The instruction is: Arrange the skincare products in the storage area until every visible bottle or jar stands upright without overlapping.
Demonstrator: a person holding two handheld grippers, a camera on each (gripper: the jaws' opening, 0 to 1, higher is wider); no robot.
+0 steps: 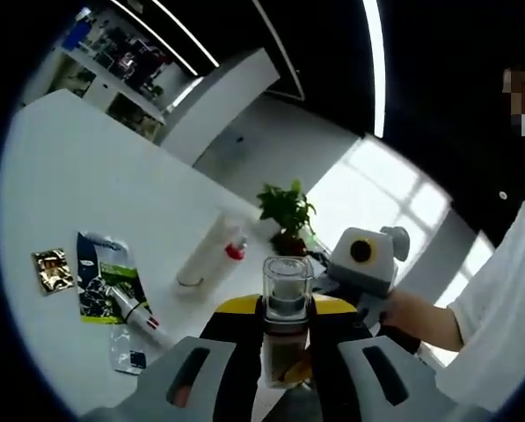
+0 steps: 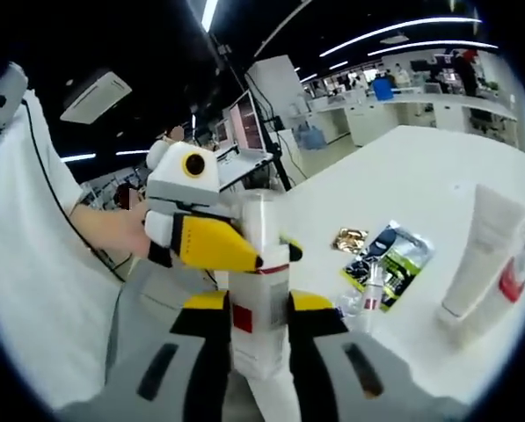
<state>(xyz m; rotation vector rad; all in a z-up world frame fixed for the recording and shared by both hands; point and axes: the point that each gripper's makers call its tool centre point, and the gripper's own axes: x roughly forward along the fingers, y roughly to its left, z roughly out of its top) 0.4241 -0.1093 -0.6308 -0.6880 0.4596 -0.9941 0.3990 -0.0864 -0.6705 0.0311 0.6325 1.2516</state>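
Here both tools, left and right, clamp one clear-capped bottle.

A small potted plant with green leaves stood at the far edge of the white table. A gold foil sachet lay flat toward the table's left edge, and just beside it lay a blue-and-green printed packet. In the right gripper view the same gold sachet and packet lay side by side out on the tabletop. Beyond the table stood white shelving with assorted items, and long ceiling light strips glowed overhead. A laptop sat open on a stand in the background.
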